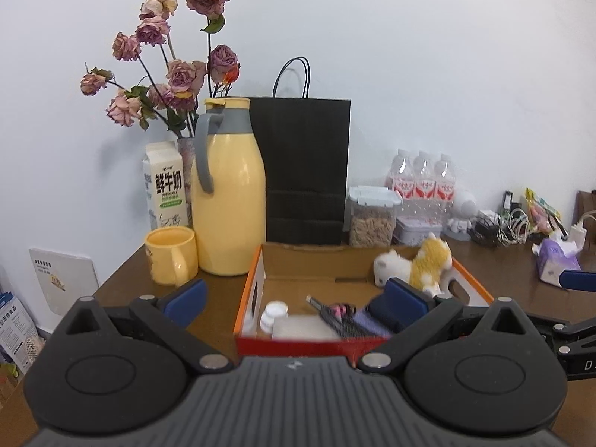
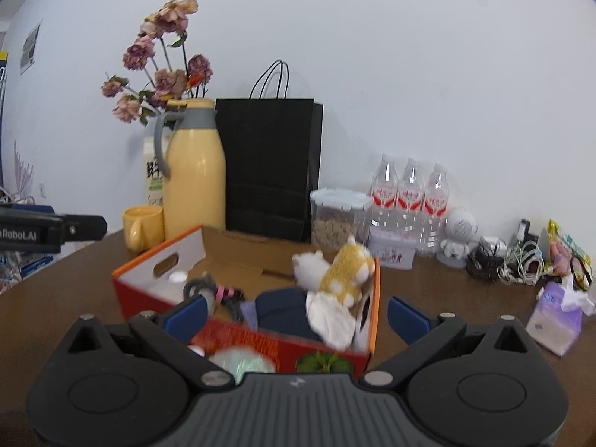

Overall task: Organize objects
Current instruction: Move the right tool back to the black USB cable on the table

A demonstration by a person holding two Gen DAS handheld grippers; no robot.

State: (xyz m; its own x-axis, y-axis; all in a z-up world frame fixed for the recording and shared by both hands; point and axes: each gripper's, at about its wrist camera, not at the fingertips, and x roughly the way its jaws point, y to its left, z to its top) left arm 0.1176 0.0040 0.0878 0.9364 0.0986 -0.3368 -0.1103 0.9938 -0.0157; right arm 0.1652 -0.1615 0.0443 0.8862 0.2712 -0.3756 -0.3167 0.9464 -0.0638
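Observation:
An open cardboard box [image 1: 249, 286] with orange rims and a red front wall [image 2: 242, 335] sits on the brown table. Inside it are a small white bottle [image 1: 274, 313], a pink-and-black bundle [image 1: 341, 313], dark blue cloth [image 2: 281, 309] and a white cloth [image 2: 329, 318]. A yellow-and-white plush toy [image 1: 415, 264] lies at the box's far right corner [image 2: 337, 272]. My left gripper [image 1: 296, 303] hovers open over the box's front wall, nothing between its fingers. My right gripper [image 2: 297, 316] is open too, straddling the box's right front corner, holding nothing.
Behind the box stand a yellow mug [image 1: 171, 257], yellow jug [image 1: 229, 190], milk carton [image 1: 164, 190], dried roses [image 1: 175, 48], black paper bag [image 1: 303, 171], cereal container [image 2: 337, 219] and water bottles [image 2: 409, 193]. Cables [image 2: 517, 260] and a purple tissue pack [image 2: 557, 316] lie right.

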